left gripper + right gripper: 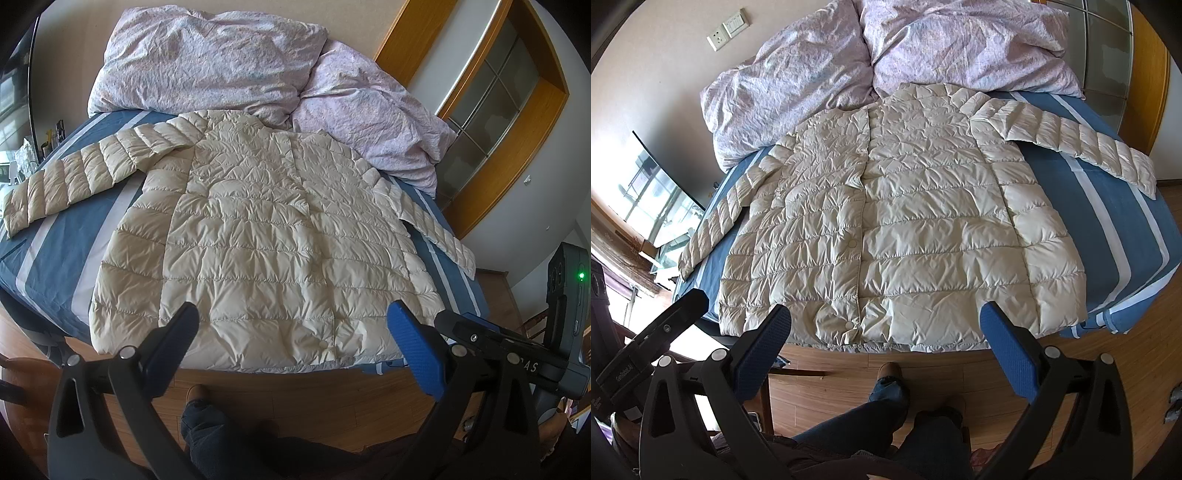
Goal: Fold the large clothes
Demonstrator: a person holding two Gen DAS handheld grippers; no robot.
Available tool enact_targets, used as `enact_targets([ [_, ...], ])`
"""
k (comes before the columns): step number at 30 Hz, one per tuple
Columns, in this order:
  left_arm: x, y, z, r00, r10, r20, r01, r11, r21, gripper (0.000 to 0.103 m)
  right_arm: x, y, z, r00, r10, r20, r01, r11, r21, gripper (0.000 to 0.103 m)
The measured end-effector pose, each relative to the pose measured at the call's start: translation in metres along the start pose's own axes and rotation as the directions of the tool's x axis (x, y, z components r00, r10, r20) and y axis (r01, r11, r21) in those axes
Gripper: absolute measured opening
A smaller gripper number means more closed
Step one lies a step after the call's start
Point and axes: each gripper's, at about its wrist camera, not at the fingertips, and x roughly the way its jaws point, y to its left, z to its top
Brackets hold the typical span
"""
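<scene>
Holding my left gripper [295,332] and right gripper [886,332] wide apart and empty, I face the cream jacket [258,229] spread flat on the bed [55,266].

Cream quilted puffer jacket [258,236] [905,229]: off-white all over, stitched grid of puffy squares on the body, crosswise bands on the sleeves, matching cream snap buttons. Blue bedsheet with white stripes [55,254] [1115,236]: mid-blue ground, broad white and pale bands. Crumpled pale lilac duvet [207,59] [960,40]: pinkish-lilac with a fine speckled print. Left gripper [295,339] and right gripper [886,339]: black frames, blue textured finger pads. Wooden plank floor [1071,369]: warm orange-brown. Door frame [517,147]: amber wood.
</scene>
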Motion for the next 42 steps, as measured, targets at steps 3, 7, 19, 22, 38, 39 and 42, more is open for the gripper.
enact_targets([
  [3, -0.0002, -0.0001, 0.0, 1.0, -0.001, 0.001, 0.001, 1.0, 0.001, 0.101, -0.001, 0.0005, -0.0012, 1.0, -0.001, 0.001, 0.001, 1.0, 0.001, 0.102],
  [7, -0.0005, 0.0003, -0.0002, 1.0, -0.001, 0.001, 0.001, 1.0, 0.001, 0.101, 0.0012, -0.0008, 0.0012, 1.0, 0.0, -0.002, 0.0, 1.0, 0.003, 0.102],
  [19, -0.0002, -0.0004, -0.0004, 1.0, 0.0, -0.001, 0.0, 1.0, 0.001, 0.101, 0.0013, -0.0012, 0.0015, 1.0, 0.002, -0.002, -0.002, 1.0, 0.005, 0.102],
  [22, -0.0006, -0.0004, -0.0009, 1.0, 0.0, -0.001, 0.0, 1.0, 0.0, 0.101, 0.0013, -0.0013, 0.0016, 1.0, 0.002, -0.002, -0.002, 1.0, 0.004, 0.102],
  [38, 0.0001, 0.0, 0.0, 1.0, 0.001, -0.003, -0.001, 1.0, -0.001, 0.101, 0.0005, -0.0021, 0.003, 1.0, 0.004, -0.003, -0.004, 1.0, 0.004, 0.102],
  [39, 0.0, 0.0, -0.0001, 1.0, 0.001, -0.003, -0.001, 1.0, -0.002, 0.101, 0.0006, -0.0022, 0.0031, 1.0, 0.004, -0.004, -0.004, 1.0, 0.004, 0.102],
  [42, 0.0001, 0.0, 0.0, 1.0, 0.001, -0.003, -0.001, 1.0, -0.001, 0.101, 0.0003, -0.0023, 0.0033, 1.0, 0.003, -0.003, -0.003, 1.0, 0.004, 0.102],
])
